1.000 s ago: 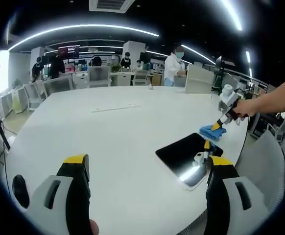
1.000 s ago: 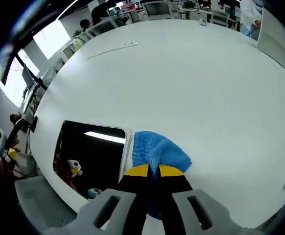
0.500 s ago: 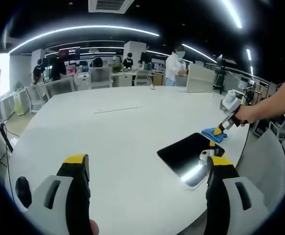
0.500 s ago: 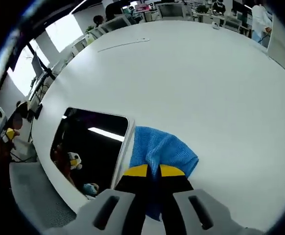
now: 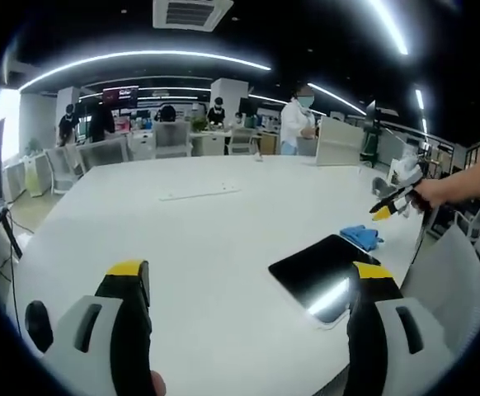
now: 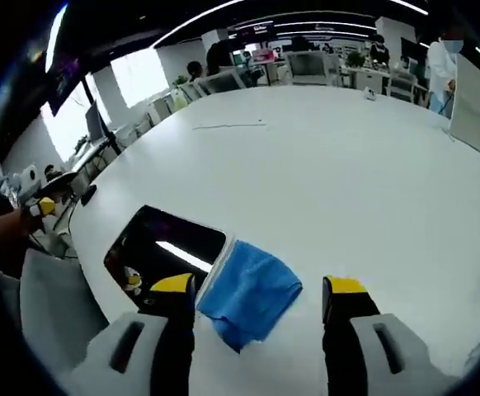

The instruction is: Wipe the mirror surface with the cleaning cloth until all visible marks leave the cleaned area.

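Observation:
The dark rectangular mirror [image 5: 322, 269] lies flat on the white table [image 5: 190, 239] near its edge, reflecting ceiling lights. A crumpled blue cloth [image 5: 361, 236] lies on the table against the mirror's far end. My left gripper [image 5: 250, 276] stands open over the table, short of the mirror, with nothing between its fingers. The right gripper [image 5: 391, 204], held in a hand, hovers above and beyond the cloth. In the right gripper view my right gripper [image 6: 258, 286] is open above the cloth [image 6: 244, 287], and the mirror [image 6: 164, 250] lies just left of it.
A long thin white strip [image 5: 200, 191] lies further along the table. Chairs, desks and several people [image 5: 296, 122] stand beyond the far edge, with a grey panel [image 5: 337, 137] at the back right. The table edge curves close to the mirror, with a grey chair [image 6: 50, 305] beside it.
My right gripper opened, let go of the blue cloth and lifted away from it. The cloth now lies loose beside the mirror. The left gripper has hardly moved.

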`<state>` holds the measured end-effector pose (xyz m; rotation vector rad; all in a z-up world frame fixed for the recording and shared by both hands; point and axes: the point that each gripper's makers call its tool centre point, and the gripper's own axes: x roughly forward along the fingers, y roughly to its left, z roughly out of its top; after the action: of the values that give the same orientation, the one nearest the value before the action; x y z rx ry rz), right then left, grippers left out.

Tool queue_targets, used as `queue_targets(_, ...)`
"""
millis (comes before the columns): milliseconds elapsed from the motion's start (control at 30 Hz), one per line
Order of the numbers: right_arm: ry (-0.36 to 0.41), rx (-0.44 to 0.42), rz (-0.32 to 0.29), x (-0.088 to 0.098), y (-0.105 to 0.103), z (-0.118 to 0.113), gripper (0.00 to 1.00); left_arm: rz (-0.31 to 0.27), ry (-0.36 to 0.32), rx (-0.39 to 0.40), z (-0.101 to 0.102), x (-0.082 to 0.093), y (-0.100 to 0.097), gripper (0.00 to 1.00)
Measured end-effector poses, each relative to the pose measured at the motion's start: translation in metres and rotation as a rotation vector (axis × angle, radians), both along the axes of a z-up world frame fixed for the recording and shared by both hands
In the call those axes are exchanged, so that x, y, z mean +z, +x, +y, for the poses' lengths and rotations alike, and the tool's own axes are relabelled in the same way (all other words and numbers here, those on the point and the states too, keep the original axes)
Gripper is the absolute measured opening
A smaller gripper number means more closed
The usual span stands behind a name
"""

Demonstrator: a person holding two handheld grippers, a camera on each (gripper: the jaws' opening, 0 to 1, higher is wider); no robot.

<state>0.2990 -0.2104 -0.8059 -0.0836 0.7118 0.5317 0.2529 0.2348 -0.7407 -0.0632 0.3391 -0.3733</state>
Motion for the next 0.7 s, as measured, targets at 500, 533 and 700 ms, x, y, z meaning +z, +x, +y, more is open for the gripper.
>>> queue_targets(500,0.068,-0.030,-0.063,0.000,-0.048,-0.066,0.98,0.045,0.050,0.011,0.024,-0.008,-0.006,0.99)
queue_targets(533,0.064,-0.024,-0.059,-0.005,-0.050,-0.068,0.98,0.046,0.050,0.011,0.025,-0.010,-0.007,0.99)
queue_targets(700,0.035,0.002,-0.086,-0.010,-0.058,-0.068,0.98,0.049,0.037,0.017,0.027,-0.012,-0.013,0.99)
